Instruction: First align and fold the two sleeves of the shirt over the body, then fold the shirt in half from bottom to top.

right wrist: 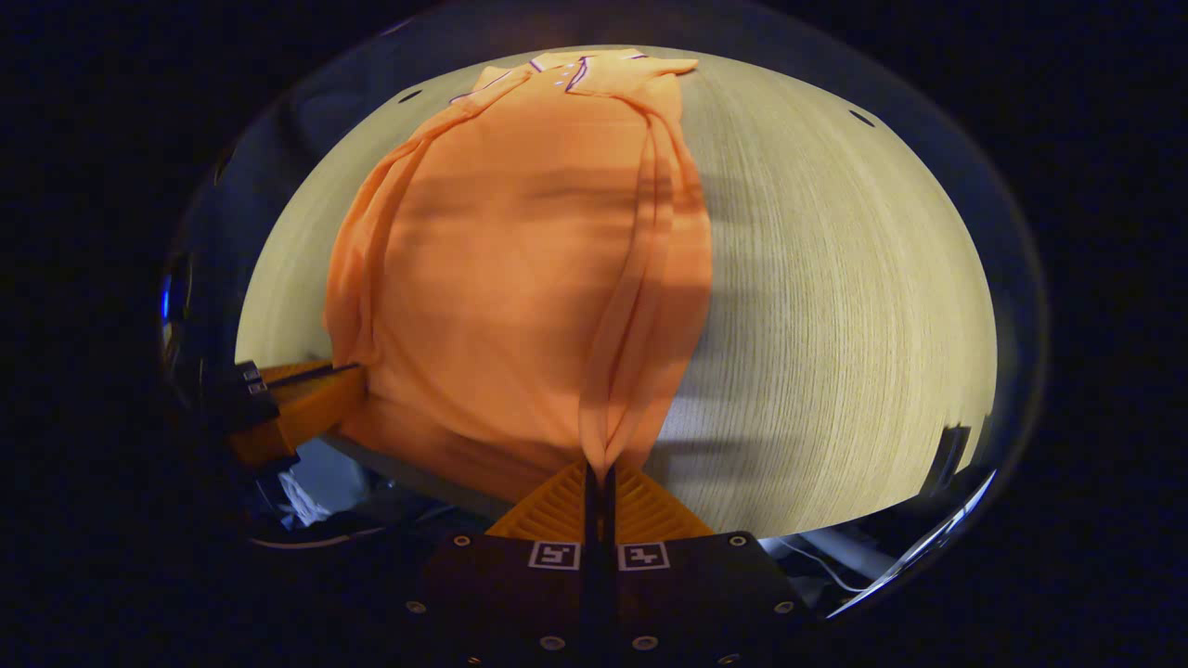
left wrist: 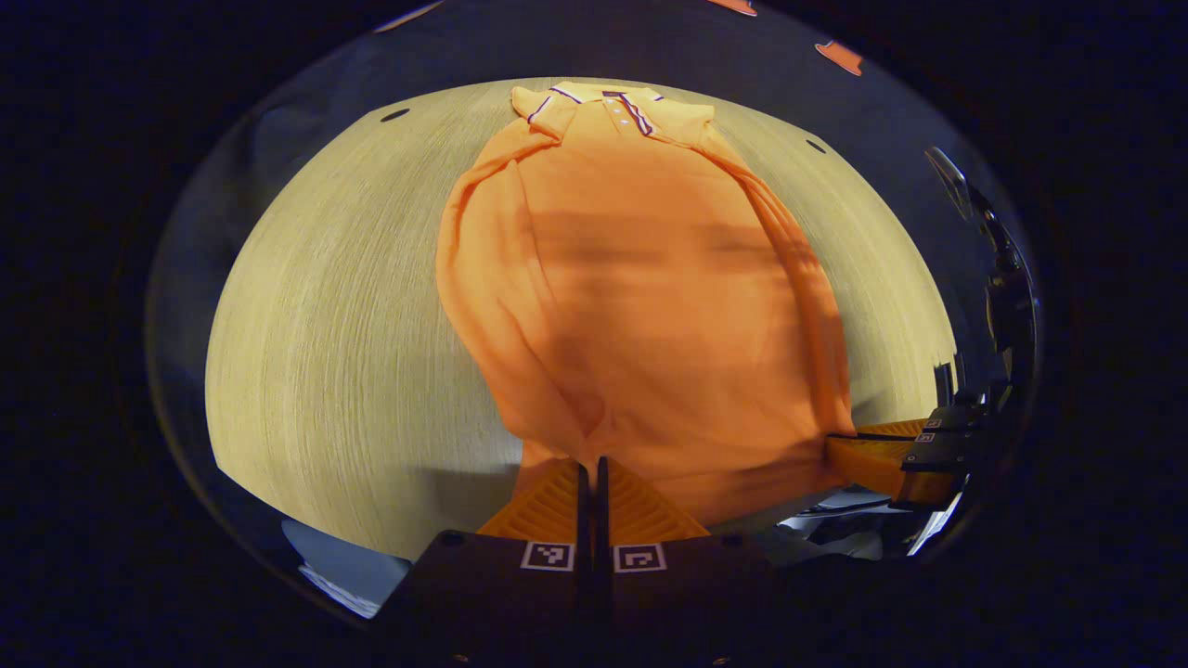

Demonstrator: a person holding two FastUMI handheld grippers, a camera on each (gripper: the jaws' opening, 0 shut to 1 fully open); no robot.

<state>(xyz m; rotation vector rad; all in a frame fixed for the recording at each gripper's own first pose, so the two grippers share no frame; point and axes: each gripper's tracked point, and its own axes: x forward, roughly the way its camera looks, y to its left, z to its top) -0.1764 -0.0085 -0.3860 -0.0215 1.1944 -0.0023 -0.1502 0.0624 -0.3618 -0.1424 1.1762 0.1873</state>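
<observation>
Gripping shirt [left wrist: 640, 306] hem, both grippers.

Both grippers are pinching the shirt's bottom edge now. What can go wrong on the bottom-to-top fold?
1. The right gripper holds only a narrow bunched pleat of the shirt; it may slip out on the lift.
2. The folded-in sleeves lie loose along the sides and could slide off the body as the hem rises.
3. The left gripper and the right one grip differently, so the hem may reach the collar skewed.
</observation>
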